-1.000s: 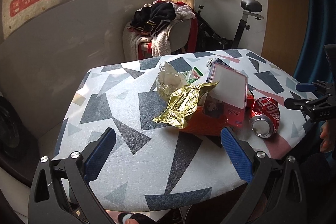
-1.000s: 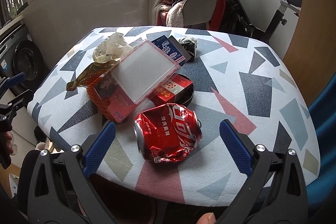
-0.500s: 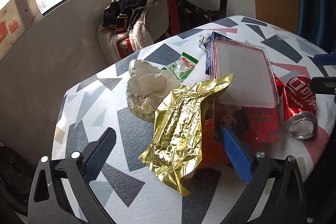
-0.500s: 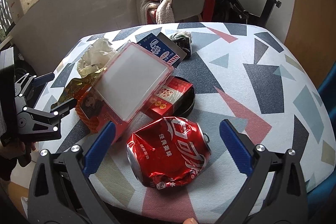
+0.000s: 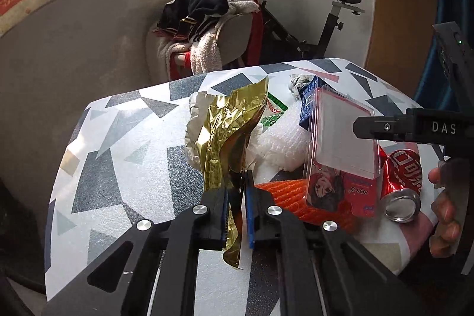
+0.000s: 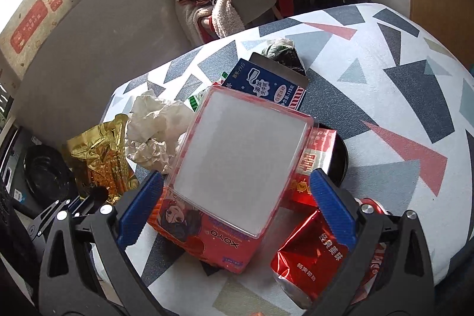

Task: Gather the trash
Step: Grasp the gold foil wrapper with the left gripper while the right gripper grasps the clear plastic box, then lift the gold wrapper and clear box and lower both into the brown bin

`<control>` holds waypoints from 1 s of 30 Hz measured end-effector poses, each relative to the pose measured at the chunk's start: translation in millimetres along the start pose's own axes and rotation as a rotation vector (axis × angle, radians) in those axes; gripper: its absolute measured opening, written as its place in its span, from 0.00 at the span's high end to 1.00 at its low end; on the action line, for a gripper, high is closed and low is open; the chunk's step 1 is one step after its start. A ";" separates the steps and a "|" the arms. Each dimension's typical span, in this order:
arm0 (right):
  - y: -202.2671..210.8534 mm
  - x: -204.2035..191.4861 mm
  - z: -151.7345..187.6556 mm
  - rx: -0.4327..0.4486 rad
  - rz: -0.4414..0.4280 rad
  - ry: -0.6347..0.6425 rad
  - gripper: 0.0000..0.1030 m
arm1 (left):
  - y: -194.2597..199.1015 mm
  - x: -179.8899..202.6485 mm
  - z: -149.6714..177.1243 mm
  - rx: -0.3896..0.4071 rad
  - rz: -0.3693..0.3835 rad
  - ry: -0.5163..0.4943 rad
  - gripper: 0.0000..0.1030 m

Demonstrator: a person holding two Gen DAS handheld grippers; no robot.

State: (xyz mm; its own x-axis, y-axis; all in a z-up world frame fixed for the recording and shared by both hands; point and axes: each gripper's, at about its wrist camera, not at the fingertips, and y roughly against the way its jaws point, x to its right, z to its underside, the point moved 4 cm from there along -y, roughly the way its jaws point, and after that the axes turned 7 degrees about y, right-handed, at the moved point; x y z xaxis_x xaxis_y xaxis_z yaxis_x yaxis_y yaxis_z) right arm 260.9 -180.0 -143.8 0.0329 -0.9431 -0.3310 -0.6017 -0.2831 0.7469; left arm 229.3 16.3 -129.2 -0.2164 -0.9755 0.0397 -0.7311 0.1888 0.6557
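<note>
My left gripper (image 5: 237,185) is shut on a crumpled gold foil wrapper (image 5: 229,132), which stands up off the table; the wrapper also shows in the right wrist view (image 6: 102,156). My right gripper (image 6: 237,191) is open, its blue fingers on either side of a red and clear plastic package (image 6: 237,159), also visible in the left wrist view (image 5: 340,150). A crushed red cola can (image 6: 314,253) lies under the right finger. Crumpled white paper (image 6: 154,135), a blue carton (image 6: 266,85) and a red box (image 6: 314,156) lie around the package.
The table (image 6: 400,96) has a patterned triangle cover. An orange mesh piece (image 5: 284,194) and bubble wrap (image 5: 281,144) lie beside the package. A chair piled with clothes (image 5: 207,28) and an exercise bike (image 5: 326,19) stand behind the table.
My left gripper closed on the gold wrapper and lifted it upright. My right gripper moved forward from over the can to around the plastic package.
</note>
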 end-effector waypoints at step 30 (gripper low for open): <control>-33.4 -37.6 -22.3 -0.014 0.253 0.140 0.07 | 42.4 -28.5 16.3 0.083 0.078 0.116 0.91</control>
State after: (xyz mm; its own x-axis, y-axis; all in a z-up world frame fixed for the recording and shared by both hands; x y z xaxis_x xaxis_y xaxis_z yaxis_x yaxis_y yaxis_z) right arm 297.6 -139.0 -143.5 -0.0063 -0.9987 -0.0508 -0.5935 -0.0371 0.8040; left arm 193.9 54.0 -114.8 -0.2024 -0.9630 0.1780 -0.7671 0.2689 0.5824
